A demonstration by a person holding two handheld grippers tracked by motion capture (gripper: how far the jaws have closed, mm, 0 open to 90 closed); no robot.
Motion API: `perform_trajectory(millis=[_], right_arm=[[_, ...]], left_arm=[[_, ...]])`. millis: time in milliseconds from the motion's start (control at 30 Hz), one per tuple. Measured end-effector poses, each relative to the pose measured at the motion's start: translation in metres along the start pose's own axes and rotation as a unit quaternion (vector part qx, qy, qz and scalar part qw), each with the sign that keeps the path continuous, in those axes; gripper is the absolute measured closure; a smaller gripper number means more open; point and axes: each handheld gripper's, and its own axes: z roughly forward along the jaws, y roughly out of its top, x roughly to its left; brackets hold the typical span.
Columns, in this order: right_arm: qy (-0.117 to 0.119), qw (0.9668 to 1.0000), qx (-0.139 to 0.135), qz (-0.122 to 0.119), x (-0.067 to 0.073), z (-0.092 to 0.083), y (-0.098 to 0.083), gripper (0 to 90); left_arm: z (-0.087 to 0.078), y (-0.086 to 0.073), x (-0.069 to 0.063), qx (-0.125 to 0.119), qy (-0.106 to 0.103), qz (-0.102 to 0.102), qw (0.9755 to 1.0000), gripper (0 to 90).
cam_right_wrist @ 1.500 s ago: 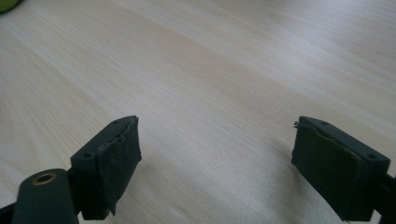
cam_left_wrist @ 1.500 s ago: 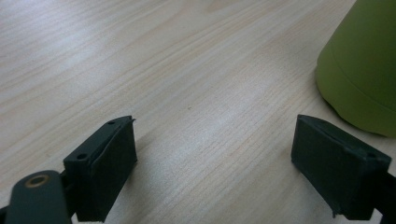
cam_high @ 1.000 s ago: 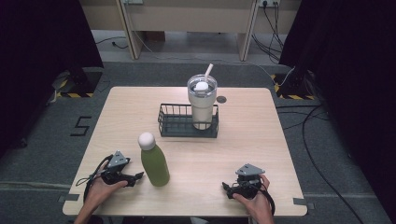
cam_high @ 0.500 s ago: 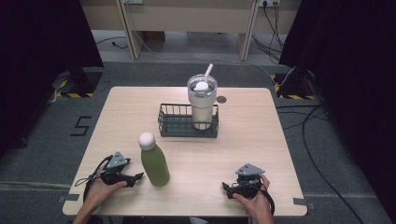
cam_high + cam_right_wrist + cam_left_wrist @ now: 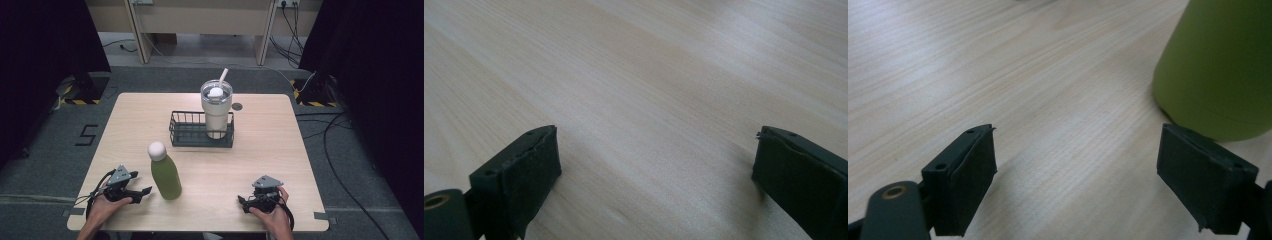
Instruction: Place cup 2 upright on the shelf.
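At the near left of the table (image 5: pixel 280 150), a green bottle (image 5: pixel 167 176) with a white cap is seen standing upright, just to the right of the left gripper (image 5: pixel 141 191). In the left gripper view the bottle's lower body (image 5: pixel 1220 65) is seen beyond the right-hand jaw, close to it but apart from it, with nothing between the jaws. The left gripper (image 5: pixel 1078 185) is spread wide over bare wood and is held low by the left hand (image 5: pixel 107 202) at the near edge, its jaws pointed right toward the bottle.

At the near right, well apart from the bottle, the right gripper (image 5: pixel 242 202) is held by the right hand (image 5: pixel 272 215) with its jaws pointed left. In the right gripper view the right gripper (image 5: pixel 654 175) is shown spread, nothing but tabletop lying between the pads; its jaws have just been opening further.

Farther back, past the middle of the table, a black wire basket (image 5: pixel 187 131) is set, and a pale tumbler (image 5: pixel 216 112) with a clear lid and a straw (image 5: pixel 223 76) is seen standing upright in the basket's right end. A small dark round mark (image 5: pixel 237 106) is seen on the tabletop just to the right of the tumbler, on the far side.
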Motion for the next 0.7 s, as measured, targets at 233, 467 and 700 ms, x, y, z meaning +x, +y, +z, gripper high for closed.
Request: perform_trajectory(millis=[233,467,700], right_arm=[[0.000,1.0000,0.000,-0.001,0.000,0.000,0.000,5.0],[0.001,1.0000,0.001,-0.002,0.000,0.001,0.000,4.4],[0.001,1.0000,0.001,-0.002,0.000,0.001,0.000,4.3]], left_arm=[[-0.010,-0.001,-0.011,-0.030,-0.018,-0.005,0.9994,15.1],[-0.014,0.001,-0.023,-0.050,-0.050,0.007,0.9975,14.9],[-0.016,0.005,-0.035,-0.076,-0.078,0.011,0.9939,14.7]])
